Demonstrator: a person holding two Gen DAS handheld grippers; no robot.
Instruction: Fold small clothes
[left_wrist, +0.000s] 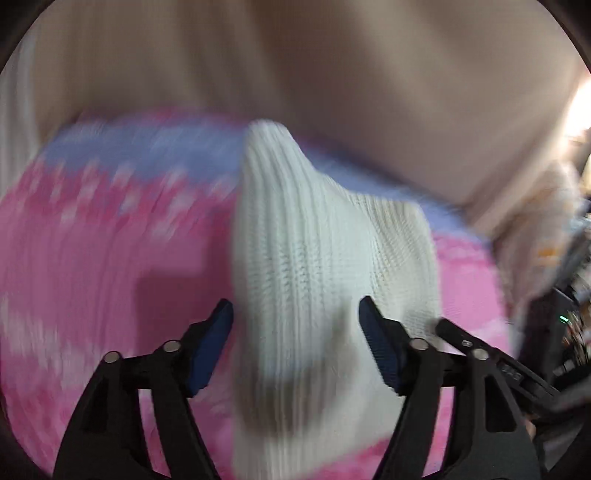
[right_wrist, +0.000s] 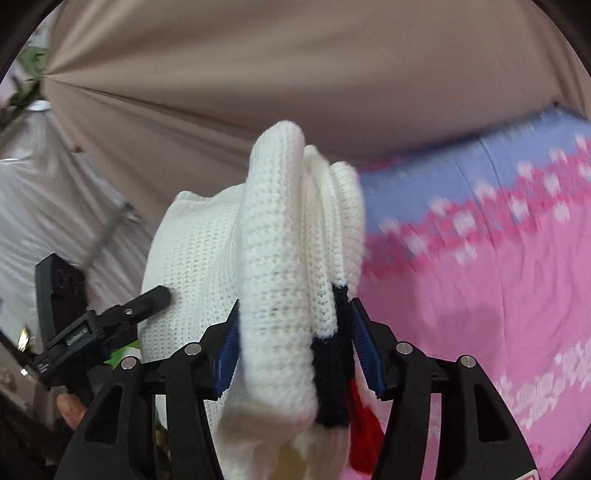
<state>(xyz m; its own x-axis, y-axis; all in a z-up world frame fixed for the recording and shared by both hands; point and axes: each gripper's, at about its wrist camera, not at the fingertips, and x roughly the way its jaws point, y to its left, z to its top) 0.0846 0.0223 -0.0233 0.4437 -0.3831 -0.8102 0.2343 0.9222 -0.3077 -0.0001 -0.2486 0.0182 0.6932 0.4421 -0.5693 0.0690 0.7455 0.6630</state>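
A small white knit garment (right_wrist: 280, 258) with black and red trim is bunched in thick folds. My right gripper (right_wrist: 293, 336) is shut on it, the blue pads pressing both sides of the bundle. In the left wrist view the same white knit (left_wrist: 314, 251) runs between the fingers of my left gripper (left_wrist: 295, 317), whose blue pads stand wide apart around the cloth without pinching it. The garment hangs above a pink and blue floral sheet (left_wrist: 92, 240). The left gripper's tip (right_wrist: 151, 295) shows beside the knit in the right wrist view.
The pink and blue sheet (right_wrist: 498, 277) covers the surface below. Beige cloth (right_wrist: 258, 74) rises behind it. A silvery-white cover (right_wrist: 44, 206) hangs at the left. Another pale garment (left_wrist: 543, 229) lies at the right edge of the sheet.
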